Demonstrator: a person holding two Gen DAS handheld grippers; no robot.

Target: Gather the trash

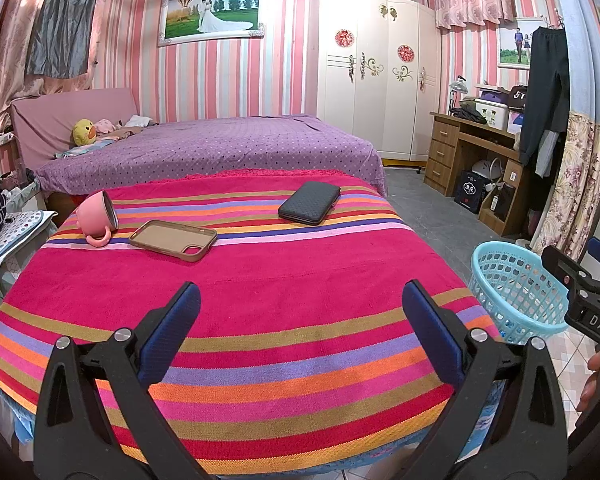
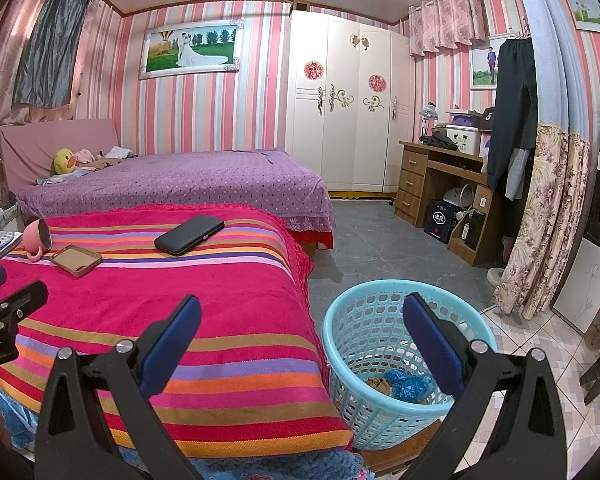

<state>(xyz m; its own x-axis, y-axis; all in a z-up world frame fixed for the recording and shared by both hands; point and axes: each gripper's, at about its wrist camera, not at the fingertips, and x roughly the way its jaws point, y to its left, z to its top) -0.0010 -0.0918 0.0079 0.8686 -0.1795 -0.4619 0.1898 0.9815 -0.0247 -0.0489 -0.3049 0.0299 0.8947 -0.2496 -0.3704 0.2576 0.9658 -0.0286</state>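
Observation:
A light blue plastic basket [image 2: 352, 344] stands on the floor at the right of the striped table; blue crumpled trash [image 2: 410, 386] and a brown scrap [image 2: 378, 386] lie in its bottom. The basket [image 1: 512, 292] also shows at the right of the left wrist view. My left gripper [image 1: 300, 304] hangs open over the striped cloth [image 1: 260, 300], holding nothing. My right gripper [image 2: 302, 316] is open too, empty, straddling the table's right edge and the basket's rim. A pink cup [image 1: 96, 216] lies on its side on the table.
A tan phone case [image 1: 174, 239] and a dark wallet [image 1: 310, 202] lie on the table's far half. Beyond stands a purple bed [image 1: 220, 148], with a white wardrobe [image 1: 372, 72] and a wooden desk [image 1: 472, 160] at the right. Grey floor lies behind the basket.

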